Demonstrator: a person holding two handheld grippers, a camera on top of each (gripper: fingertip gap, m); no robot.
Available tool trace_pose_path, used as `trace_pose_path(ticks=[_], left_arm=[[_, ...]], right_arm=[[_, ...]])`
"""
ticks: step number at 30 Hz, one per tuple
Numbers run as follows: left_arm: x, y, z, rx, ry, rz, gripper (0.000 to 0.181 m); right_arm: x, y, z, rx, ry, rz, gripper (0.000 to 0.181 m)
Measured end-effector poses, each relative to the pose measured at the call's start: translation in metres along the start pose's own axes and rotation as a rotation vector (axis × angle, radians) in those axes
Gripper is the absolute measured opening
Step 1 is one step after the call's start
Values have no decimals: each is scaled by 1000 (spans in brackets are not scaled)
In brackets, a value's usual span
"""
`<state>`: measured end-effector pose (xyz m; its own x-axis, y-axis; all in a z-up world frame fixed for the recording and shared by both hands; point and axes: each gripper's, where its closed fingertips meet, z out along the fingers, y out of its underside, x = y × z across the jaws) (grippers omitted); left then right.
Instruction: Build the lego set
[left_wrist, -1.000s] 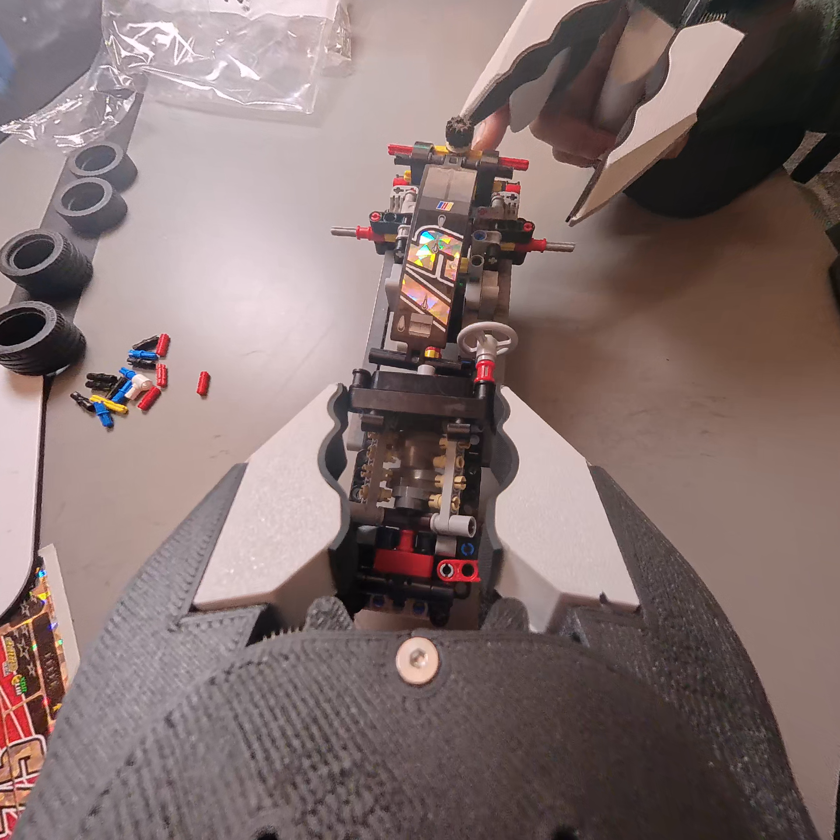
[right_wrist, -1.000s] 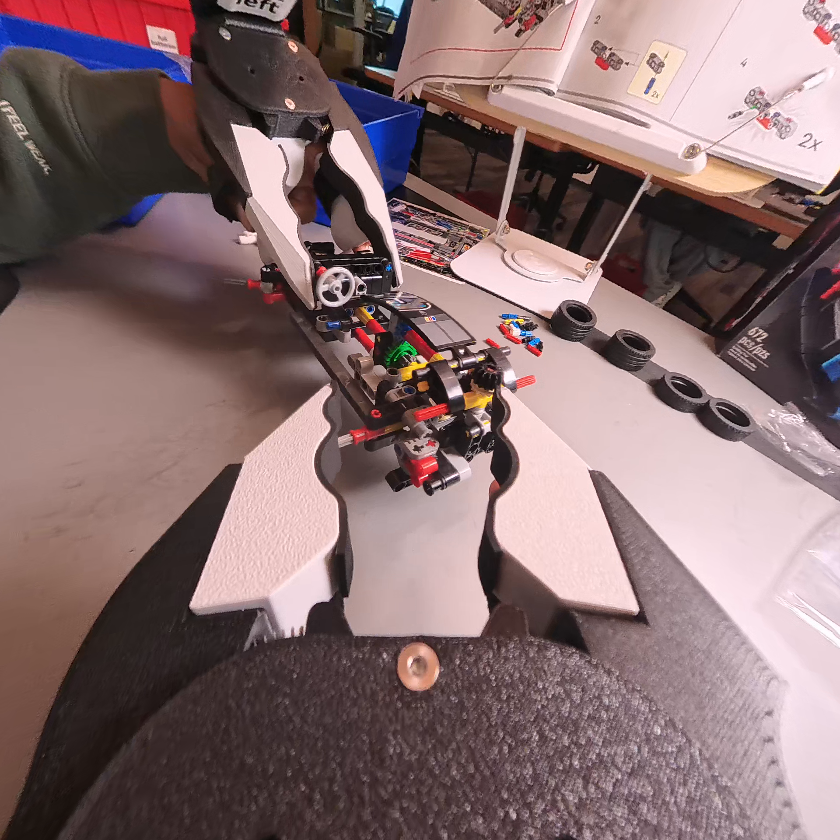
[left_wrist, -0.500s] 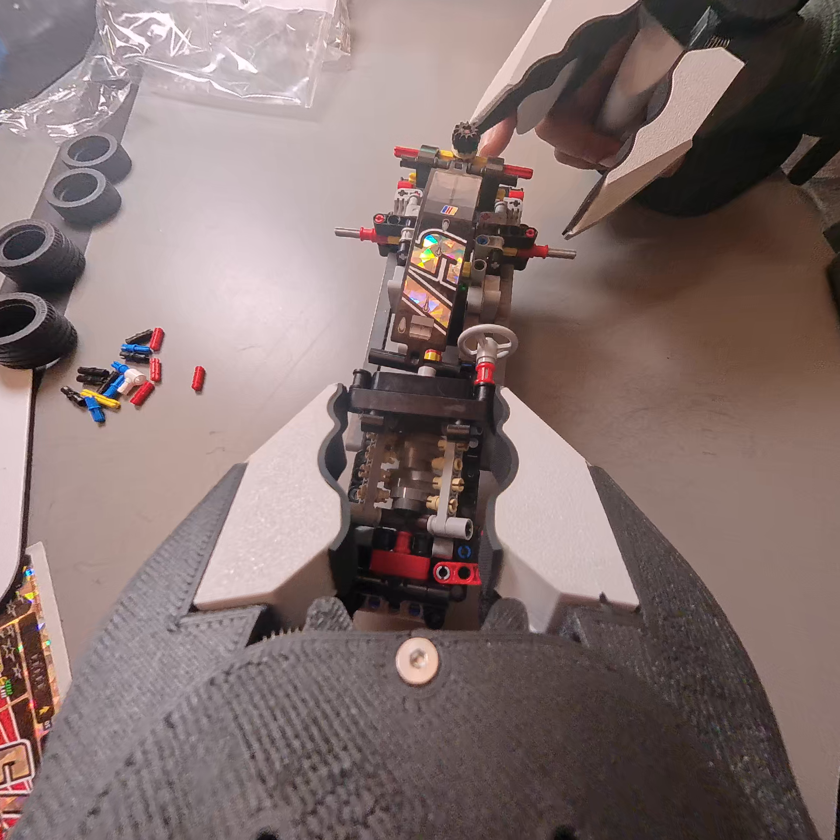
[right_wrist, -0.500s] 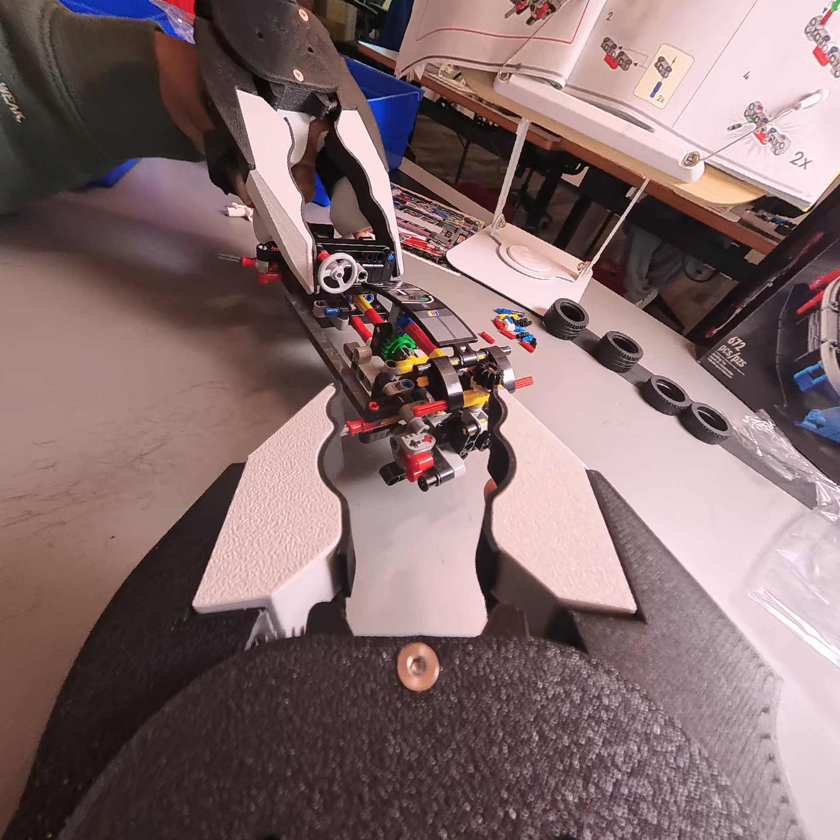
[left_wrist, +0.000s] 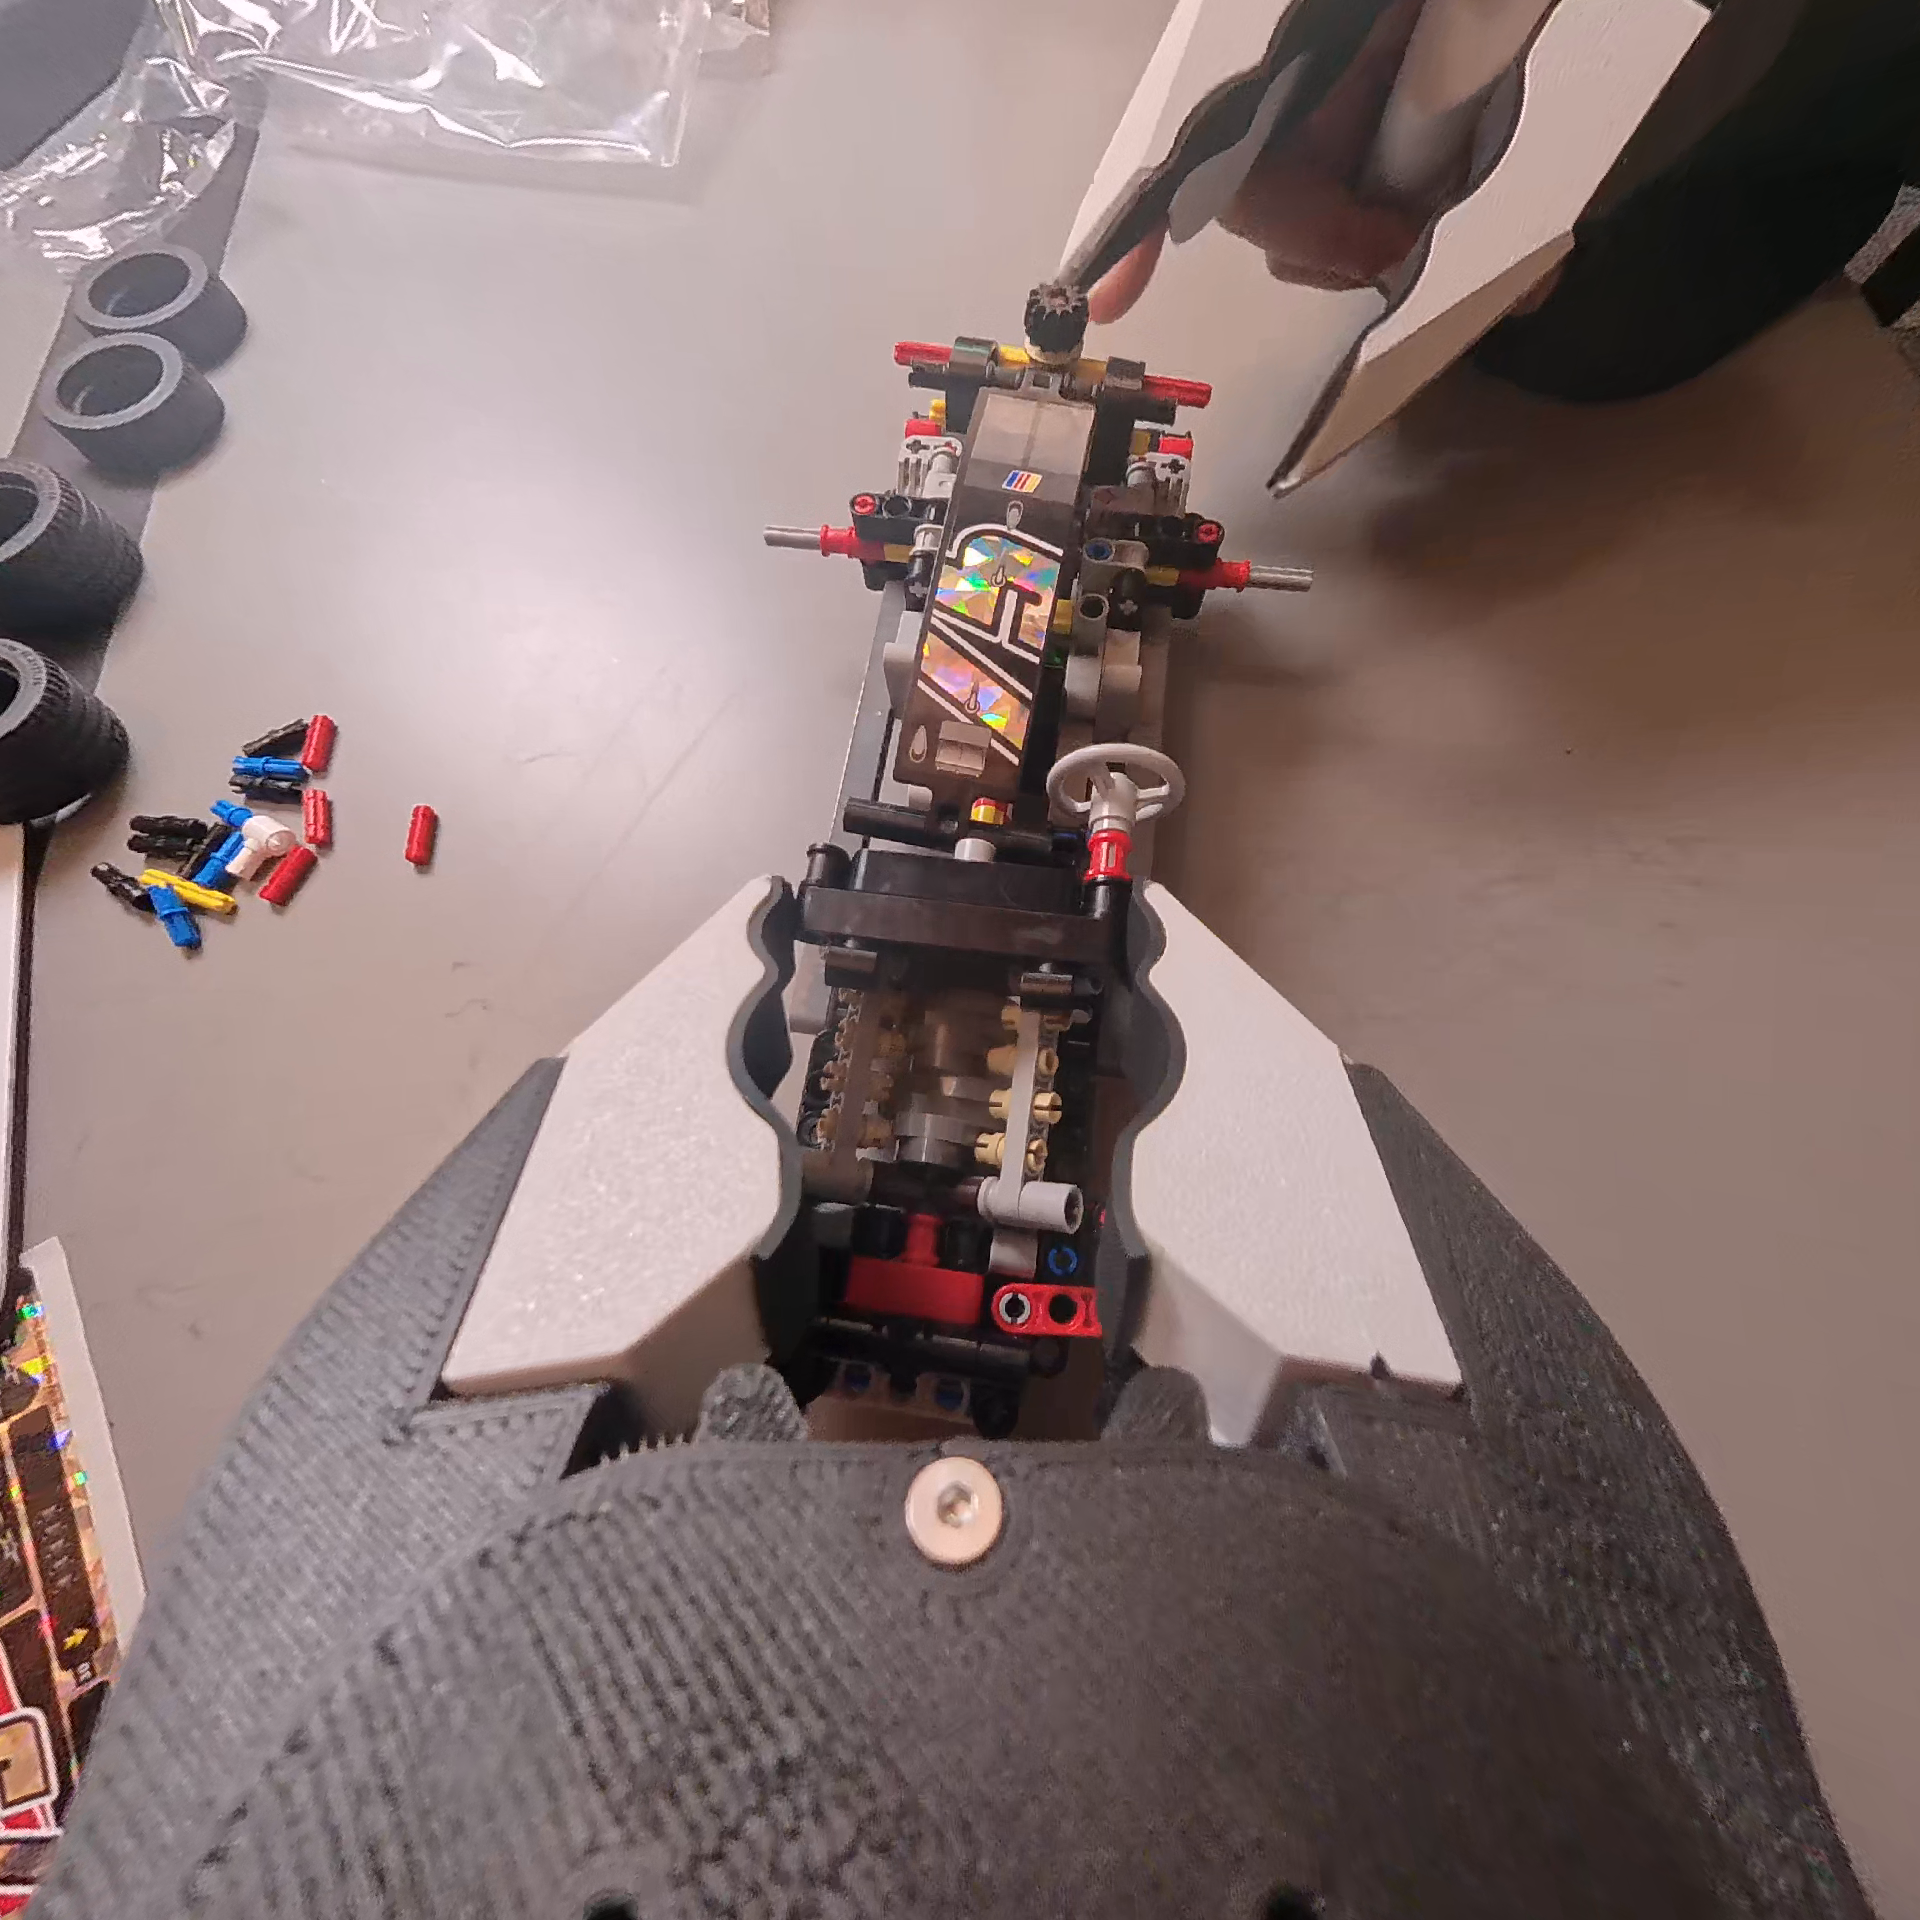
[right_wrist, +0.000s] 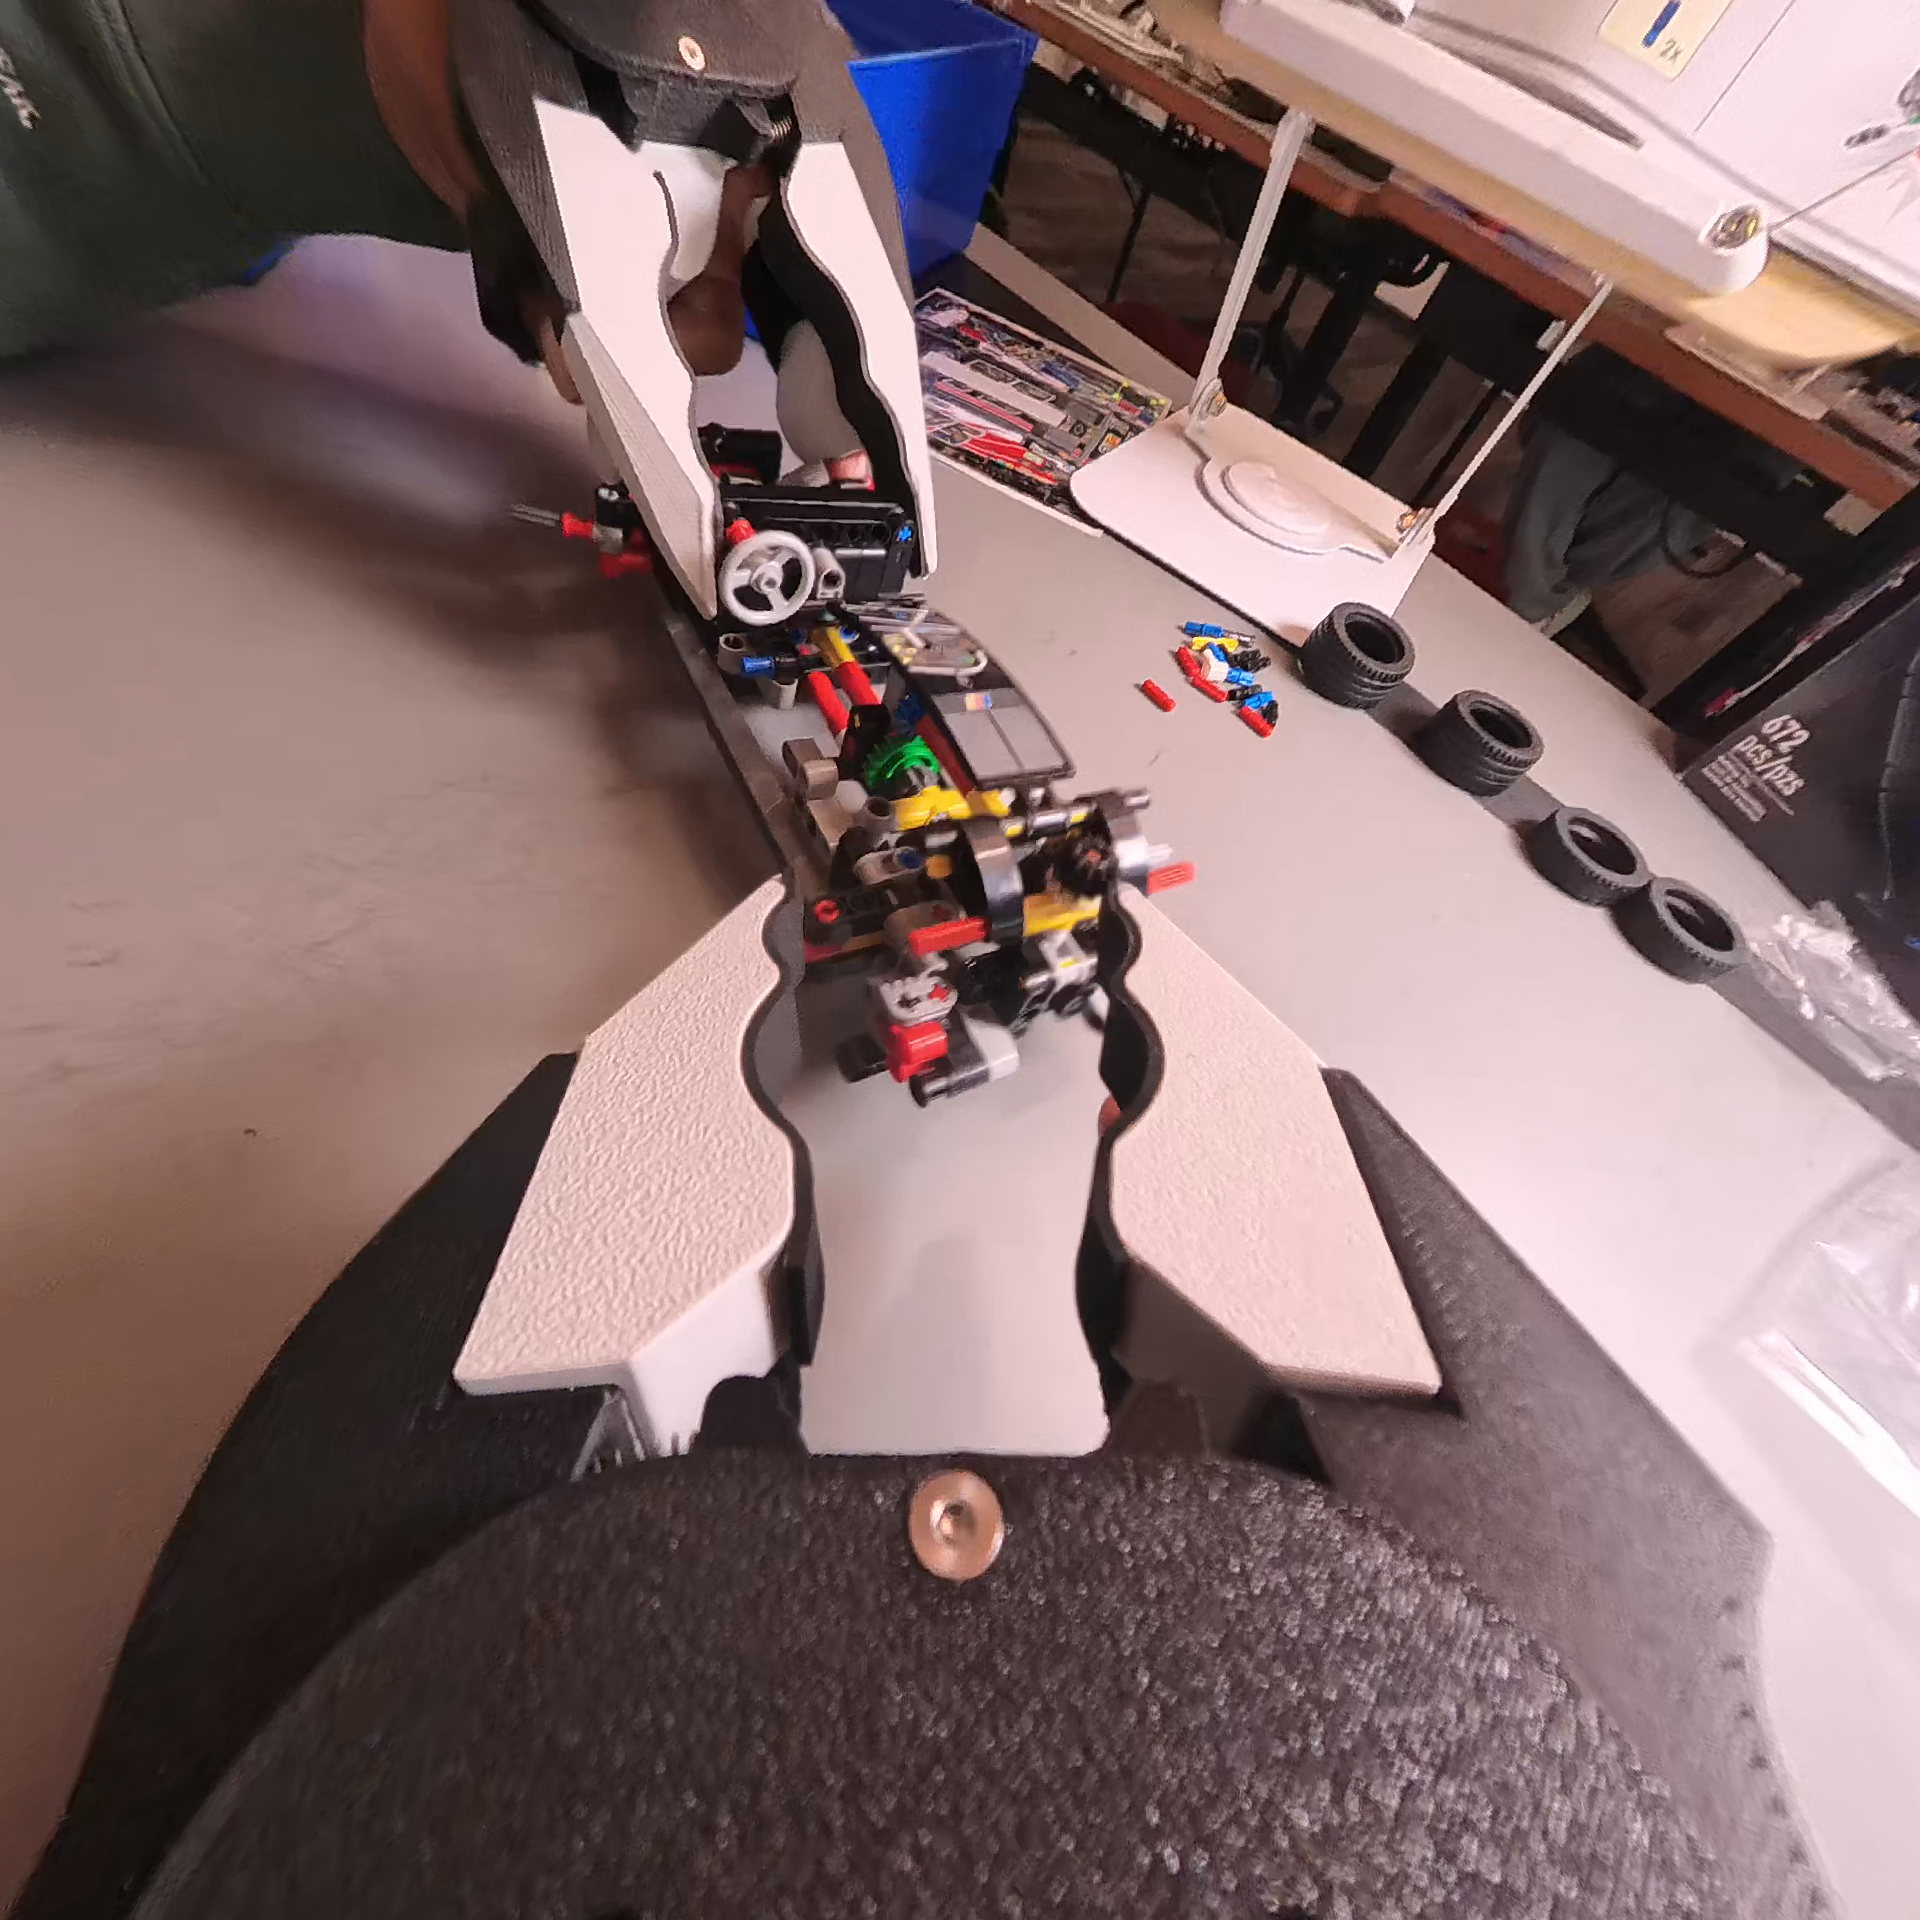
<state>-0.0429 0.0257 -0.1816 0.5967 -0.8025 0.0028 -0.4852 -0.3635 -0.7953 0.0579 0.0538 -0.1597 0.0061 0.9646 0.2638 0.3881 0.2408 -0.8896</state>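
Note:
The long lego car chassis (left_wrist: 987, 644) lies on the grey table, with a holographic panel on top and a white steering wheel (left_wrist: 1117, 784). My left gripper (left_wrist: 956, 904) is shut on its rear engine section. My right gripper (left_wrist: 1174, 379) is open at the far front end, with one fingertip touching a small black gear (left_wrist: 1051, 312) on the front axle. In the right wrist view the right gripper (right_wrist: 951, 899) straddles the chassis (right_wrist: 935, 748) front without clamping it. The left gripper (right_wrist: 816, 566) grips the far end by the steering wheel (right_wrist: 767, 582).
Several black tyres (left_wrist: 135, 400) (right_wrist: 1356, 655) and a pile of small loose pins (left_wrist: 229, 821) (right_wrist: 1221, 670) lie beside the chassis. A plastic bag (left_wrist: 468, 73), a sticker sheet (right_wrist: 1023, 400), a white booklet stand (right_wrist: 1247, 488), a black box (right_wrist: 1818, 748) and a blue bin (right_wrist: 935, 135) ring the table.
My right gripper has moved forward, so the chassis front now sits between its fingertips. My left gripper keeps its hold and has tilted more steeply over the chassis.

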Motion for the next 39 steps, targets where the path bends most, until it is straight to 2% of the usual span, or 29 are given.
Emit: trace_pose_path(ticks=[3,6,9,12,13,17,21,28,30,32,33,35,39], left_arm=[[1,7,4,-40,-7,36,62],[3,7,7,-34,4,42,62],[4,8,7,-39,-2,61,62],[4,13,7,-53,-3,71,62],[4,14,7,-51,-1,73,63],[4,14,6,-41,10,69,62],[5,13,7,-32,24,53,62],[5,12,7,-26,16,49,62],[5,12,7,-26,15,52,63],[5,13,7,-26,14,54,63],[5,13,7,-25,14,55,63],[5,13,7,-25,15,57,63],[4,13,7,-23,18,57,63]], right_arm=[[5,-19,0,-19,-68,-78,47],[-2,-27,19,-156,-201,-166,51],[-6,-13,49,-306,-293,-279,51],[-20,-4,60,-362,-428,-273,30],[-17,-6,60,-349,-425,-287,24],[-11,-24,46,-201,-453,-206,23],[-19,-24,44,-110,-459,-186,23],[-21,-14,52,-180,-432,-292,24],[-22,-15,50,-176,-443,-276,37],[-16,-18,43,-151,-430,-238,51],[-12,-20,36,-136,-423,-215,52],[-1,-17,22,-132,-401,-191,48],[10,12,3,-231,-385,-168,44]])
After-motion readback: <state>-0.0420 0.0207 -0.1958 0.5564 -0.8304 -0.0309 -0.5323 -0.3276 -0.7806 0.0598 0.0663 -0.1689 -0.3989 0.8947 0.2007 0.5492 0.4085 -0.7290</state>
